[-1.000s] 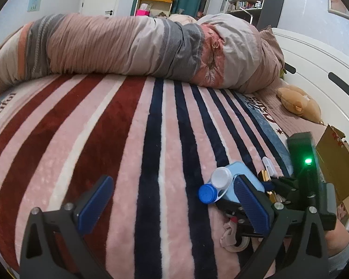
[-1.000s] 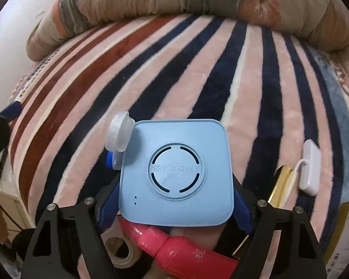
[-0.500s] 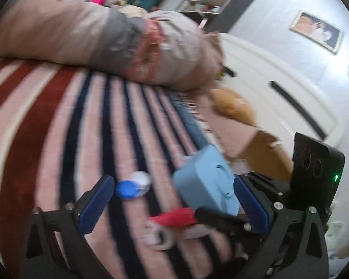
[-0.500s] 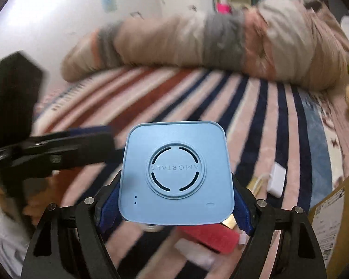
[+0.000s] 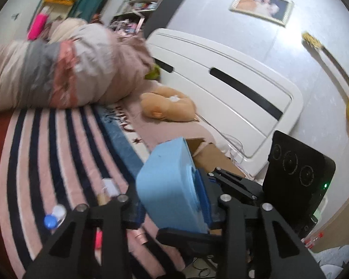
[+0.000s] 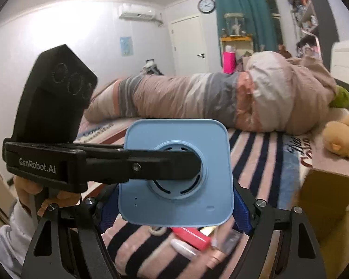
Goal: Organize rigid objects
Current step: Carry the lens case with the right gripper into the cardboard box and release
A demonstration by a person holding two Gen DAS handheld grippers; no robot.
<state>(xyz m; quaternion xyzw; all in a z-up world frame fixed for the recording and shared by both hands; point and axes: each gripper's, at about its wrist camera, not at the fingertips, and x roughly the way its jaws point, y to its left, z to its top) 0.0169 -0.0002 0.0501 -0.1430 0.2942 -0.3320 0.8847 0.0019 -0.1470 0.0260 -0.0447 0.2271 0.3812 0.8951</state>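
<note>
Box time: the right gripper [image 6: 174, 217] holds the blue box [image 6: 174, 209] tight, with one blue pad [image 6: 108, 211] pressed on each side, and the box is up in the air above the striped blanket [image 5: 46, 151]. The left gripper [image 5: 171, 205] is at the box too. Its claw is narrow, with one finger across the round front of the box and the other on the back, but I cannot tell if it is squeezing or only touching. I think the step now is moving the blue box to a tidy spot, maybe passing it from one claw to the other. The brown cardboard box [image 6: 323, 193] sits close by on the bed, so it may go in there. Next, only one claw should keep the grip while the other lets go slowly, or the box may slip. More small things wait on the blanket below, like a pink tube [image 6: 190, 234] and a blue cap [image 5: 50, 220].
</note>
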